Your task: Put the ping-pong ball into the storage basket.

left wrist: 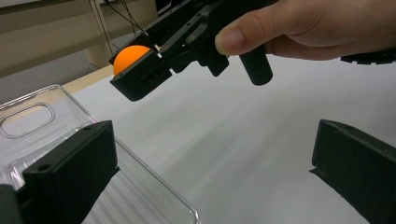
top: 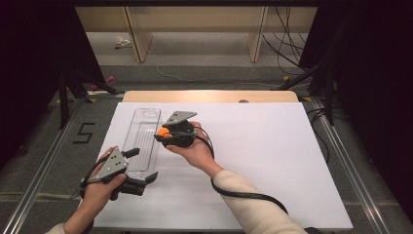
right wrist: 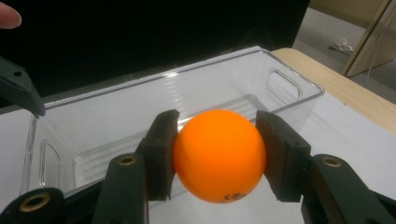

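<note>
Ball [right wrist: 218,154] sides hidden where right claw [right wrist: 217,156] clamps it.

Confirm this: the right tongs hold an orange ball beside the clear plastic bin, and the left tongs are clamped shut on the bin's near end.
One thing is wrong: the left tongs are open, not clamped. The left gripper view shows their jaws wide apart, one over the clear plastic bin's near end. The rest stands: the right tongs hold the orange ball beside the bin.
</note>
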`<state>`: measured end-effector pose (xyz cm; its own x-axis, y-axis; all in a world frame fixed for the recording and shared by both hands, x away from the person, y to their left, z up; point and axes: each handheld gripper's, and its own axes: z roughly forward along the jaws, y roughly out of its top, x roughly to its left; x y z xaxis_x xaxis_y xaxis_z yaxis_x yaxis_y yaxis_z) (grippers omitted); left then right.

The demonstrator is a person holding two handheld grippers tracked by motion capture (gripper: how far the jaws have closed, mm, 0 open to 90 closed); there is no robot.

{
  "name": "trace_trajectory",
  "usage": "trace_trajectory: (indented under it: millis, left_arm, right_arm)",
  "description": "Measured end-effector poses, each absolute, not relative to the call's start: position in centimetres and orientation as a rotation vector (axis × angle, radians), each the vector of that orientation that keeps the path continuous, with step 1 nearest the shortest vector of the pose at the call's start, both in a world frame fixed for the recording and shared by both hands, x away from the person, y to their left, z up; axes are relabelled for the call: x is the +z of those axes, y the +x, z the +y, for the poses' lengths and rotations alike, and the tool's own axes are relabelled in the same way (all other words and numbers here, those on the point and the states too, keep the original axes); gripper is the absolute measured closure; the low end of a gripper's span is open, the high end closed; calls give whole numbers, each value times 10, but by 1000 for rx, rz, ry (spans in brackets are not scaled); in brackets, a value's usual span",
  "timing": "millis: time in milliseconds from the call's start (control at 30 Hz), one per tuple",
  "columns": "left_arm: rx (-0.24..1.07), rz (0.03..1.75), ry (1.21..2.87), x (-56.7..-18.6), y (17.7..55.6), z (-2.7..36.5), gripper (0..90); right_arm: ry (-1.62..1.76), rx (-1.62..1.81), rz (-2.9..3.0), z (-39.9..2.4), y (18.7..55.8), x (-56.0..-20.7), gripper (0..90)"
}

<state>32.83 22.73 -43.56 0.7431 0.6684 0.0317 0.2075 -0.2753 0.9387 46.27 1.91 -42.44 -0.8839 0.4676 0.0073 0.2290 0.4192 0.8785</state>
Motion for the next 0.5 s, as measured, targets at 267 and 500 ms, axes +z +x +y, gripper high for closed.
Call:
trace_trajectory:
  millis: [267,500]
  left_arm:
    - [520,680,1833,-436,328,227,0]
    - [519,680,1836,-436,328,228,0]
  right_arm:
    - [597,1462,2439,26,463,-423,515]
    - [593,1467,2447,33,463,-422,515]
